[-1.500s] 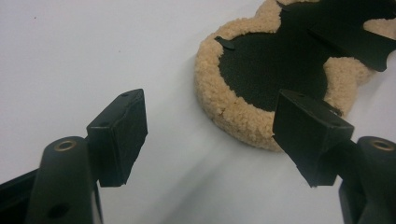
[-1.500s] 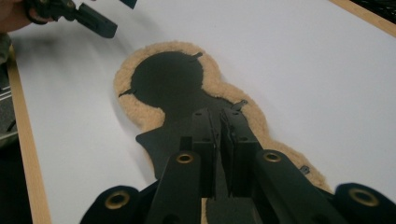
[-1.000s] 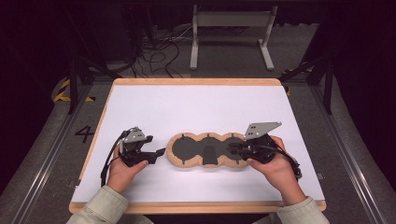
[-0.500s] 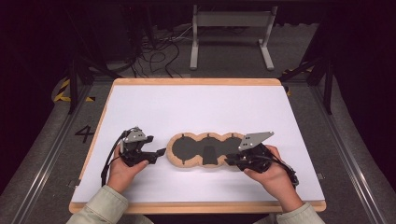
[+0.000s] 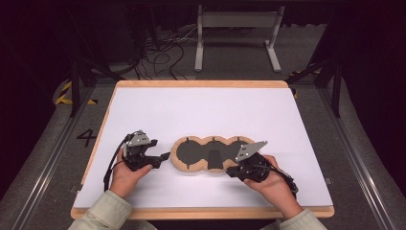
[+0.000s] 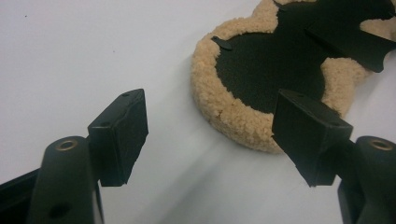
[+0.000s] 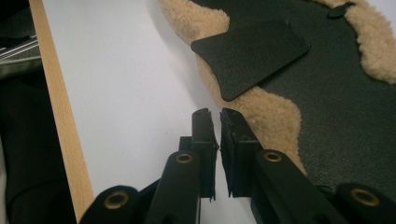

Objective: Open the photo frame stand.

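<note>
**Item: fleece-edged pad, one, flat on desk**

One three-lobed fleece pad [image 5: 207, 154], dark face up, lies near the front of the white desk [image 5: 201, 110], between both tools for reach from either end. One loose black flap [image 7: 250, 51] rests on it. Left gripper [image 5: 160, 157]: fingers wide apart, empty, just beside the pad's left lobe. Right gripper [image 5: 231, 171]: fingers have just been closing, nearly together, nothing between them, at the pad's near edge.

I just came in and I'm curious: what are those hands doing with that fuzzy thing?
A person works on a fuzzy tan and black pad lying flat on a white table. The left hand-held gripper waits open at the pad's left end. The right hand-held gripper is nearly shut, with nothing between its jaws, at the pad's near edge.
</note>
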Action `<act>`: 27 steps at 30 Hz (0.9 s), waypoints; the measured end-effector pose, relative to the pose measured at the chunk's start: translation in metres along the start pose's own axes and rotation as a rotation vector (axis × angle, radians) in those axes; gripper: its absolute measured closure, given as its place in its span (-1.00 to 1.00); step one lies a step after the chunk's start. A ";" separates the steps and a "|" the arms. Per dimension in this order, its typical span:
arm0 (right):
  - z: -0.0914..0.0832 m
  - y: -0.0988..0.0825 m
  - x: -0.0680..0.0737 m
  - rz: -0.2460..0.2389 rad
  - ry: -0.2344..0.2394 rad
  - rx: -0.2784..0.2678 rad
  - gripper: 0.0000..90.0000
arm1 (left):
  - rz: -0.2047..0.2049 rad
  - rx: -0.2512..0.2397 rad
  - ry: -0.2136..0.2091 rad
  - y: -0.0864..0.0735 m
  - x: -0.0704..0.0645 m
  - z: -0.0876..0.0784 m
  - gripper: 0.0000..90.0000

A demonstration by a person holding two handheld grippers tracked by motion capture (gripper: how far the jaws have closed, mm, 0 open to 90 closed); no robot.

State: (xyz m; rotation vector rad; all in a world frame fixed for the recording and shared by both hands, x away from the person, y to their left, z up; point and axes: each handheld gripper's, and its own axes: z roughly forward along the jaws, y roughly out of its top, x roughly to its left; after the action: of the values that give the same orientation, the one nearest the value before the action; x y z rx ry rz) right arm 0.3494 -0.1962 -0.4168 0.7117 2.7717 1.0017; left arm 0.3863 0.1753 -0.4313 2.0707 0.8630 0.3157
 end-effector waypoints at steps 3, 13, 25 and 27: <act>0.006 -0.002 -0.001 0.016 0.004 0.013 0.97 | 0.012 0.002 0.000 0.000 0.000 0.000 -0.39; 0.025 -0.002 -0.003 0.033 0.016 0.043 1.00 | 0.009 0.009 -0.003 -0.001 -0.001 0.001 -0.39; 0.023 0.003 -0.005 0.053 0.024 -0.012 1.00 | 0.004 0.013 -0.006 -0.001 -0.001 0.002 -0.39; 0.019 0.004 -0.006 0.055 0.022 -0.037 1.00 | 0.010 0.018 -0.008 -0.001 -0.001 0.002 -0.39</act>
State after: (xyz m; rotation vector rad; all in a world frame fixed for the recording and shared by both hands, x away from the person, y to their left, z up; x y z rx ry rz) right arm 0.3611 -0.1851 -0.4292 0.7797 2.7586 1.0746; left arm 0.3863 0.1743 -0.4335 2.0921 0.8535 0.3054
